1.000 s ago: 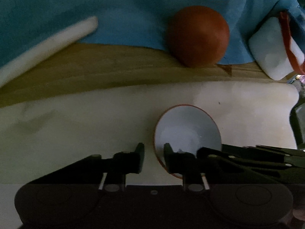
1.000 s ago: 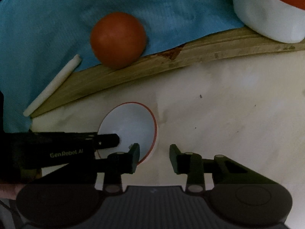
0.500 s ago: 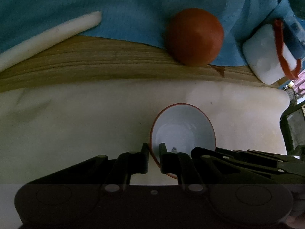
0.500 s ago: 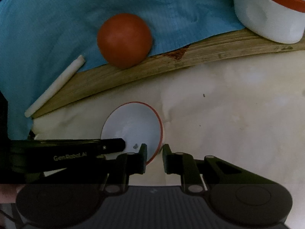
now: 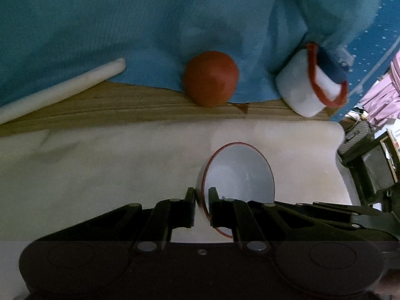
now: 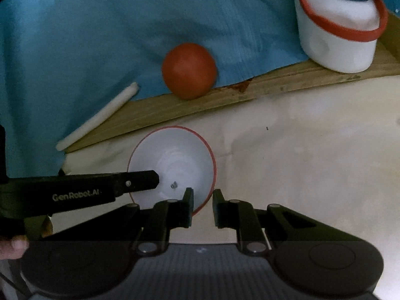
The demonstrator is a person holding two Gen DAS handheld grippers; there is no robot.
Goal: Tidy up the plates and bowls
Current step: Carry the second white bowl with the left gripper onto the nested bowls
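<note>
Left wrist view: left claw (image 5: 201,195) and right claw (image 6: 202,196), both angled downward, pinch opposite rims of the bowl (image 5: 240,172)

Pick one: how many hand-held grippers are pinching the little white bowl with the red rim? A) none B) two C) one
B: the left hand-held gripper and the right hand-held gripper each clamp opposite sides of the bowl rim.

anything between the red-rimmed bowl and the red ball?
No object. In the right wrist view, only bare white tabletop and the wooden board's edge separate the bowl from the red ball.
</note>
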